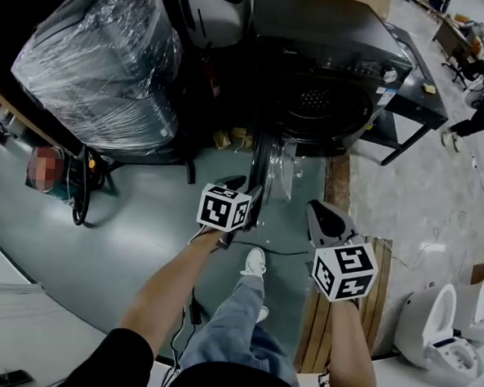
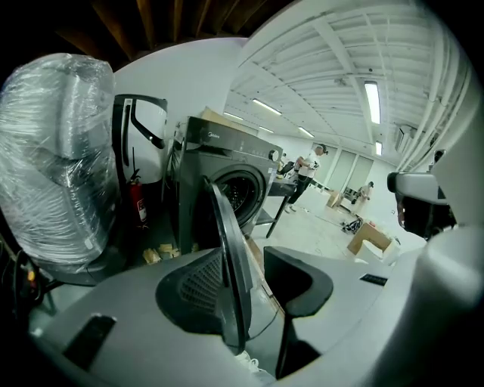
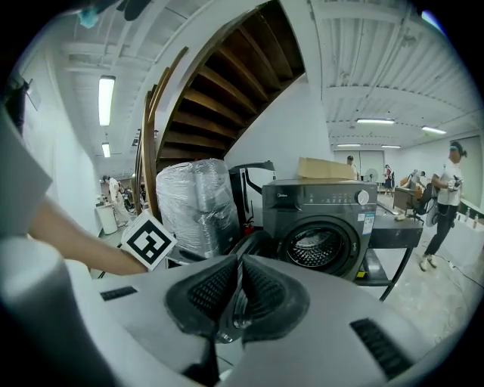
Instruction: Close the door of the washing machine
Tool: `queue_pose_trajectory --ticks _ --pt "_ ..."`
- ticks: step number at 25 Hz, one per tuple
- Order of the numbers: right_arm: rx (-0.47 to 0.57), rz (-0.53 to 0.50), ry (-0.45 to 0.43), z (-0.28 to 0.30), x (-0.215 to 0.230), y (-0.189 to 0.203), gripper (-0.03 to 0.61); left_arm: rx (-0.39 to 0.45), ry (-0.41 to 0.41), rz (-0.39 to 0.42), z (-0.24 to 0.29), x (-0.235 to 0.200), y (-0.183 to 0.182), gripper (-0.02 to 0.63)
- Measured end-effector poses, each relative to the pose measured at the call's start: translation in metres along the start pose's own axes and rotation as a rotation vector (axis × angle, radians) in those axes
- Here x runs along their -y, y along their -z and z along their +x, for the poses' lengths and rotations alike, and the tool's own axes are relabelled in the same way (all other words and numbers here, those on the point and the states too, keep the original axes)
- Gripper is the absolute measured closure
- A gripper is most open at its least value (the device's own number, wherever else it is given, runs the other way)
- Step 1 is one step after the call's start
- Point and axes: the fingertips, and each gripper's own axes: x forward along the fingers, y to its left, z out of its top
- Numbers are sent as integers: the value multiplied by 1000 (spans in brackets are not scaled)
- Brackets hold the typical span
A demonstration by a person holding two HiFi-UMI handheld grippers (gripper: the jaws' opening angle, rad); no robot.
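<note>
The dark grey front-loading washing machine (image 1: 341,47) stands upright, its round glass-windowed door (image 1: 264,161) swung wide open

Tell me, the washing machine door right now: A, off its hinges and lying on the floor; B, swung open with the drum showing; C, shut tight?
B: the door stands swung out from the washing machine, and the drum shows bare in the round opening.

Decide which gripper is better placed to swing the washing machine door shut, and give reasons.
Probably the left gripper: the edge of the door stands between its open jaws, ready to grip or push. The right gripper is shut and off to the door's side.
</note>
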Motion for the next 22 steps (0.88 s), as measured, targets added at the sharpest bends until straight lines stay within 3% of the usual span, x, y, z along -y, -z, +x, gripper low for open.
queue_pose_trajectory --ticks 13,22 --pt "-21 64 22 18 20 28 555 -10 -23 -115 37 -25 0 472" --pt "-25 97 2 32 31 40 554 -43 -37 -218 50 -8 -3 472"
